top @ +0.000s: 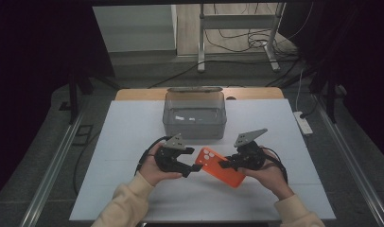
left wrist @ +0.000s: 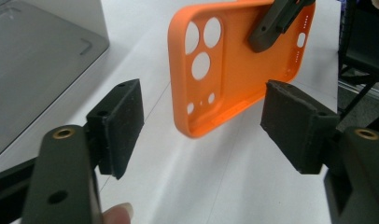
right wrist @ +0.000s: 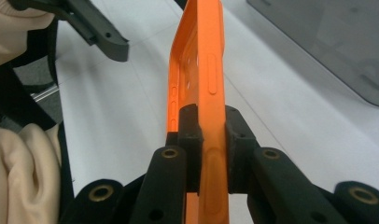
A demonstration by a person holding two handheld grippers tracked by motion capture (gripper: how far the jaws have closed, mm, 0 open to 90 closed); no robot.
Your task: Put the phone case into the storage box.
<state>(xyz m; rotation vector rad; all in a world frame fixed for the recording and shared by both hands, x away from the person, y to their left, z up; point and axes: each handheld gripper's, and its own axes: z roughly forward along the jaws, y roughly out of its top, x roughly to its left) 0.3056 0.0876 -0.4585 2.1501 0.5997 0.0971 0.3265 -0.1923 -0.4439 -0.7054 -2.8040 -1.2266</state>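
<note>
**Holding an orange phone case between two hand-held tongs**

Gripping the orange phone case [top: 220, 167] by one long edge, the right tongs [right wrist: 211, 140] are clamped on it, keeping it above the white worktop [top: 133, 127]. The left tongs [left wrist: 201, 123] stand apart just off its camera-cutout end, pads clear of it. A grey lidded plastic bin [top: 195, 116] sits behind both hands.

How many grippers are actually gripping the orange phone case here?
1. The right gripper is clamped on the case edge. The left gripper is open, its pads either side of the case's near end without touching.
</note>
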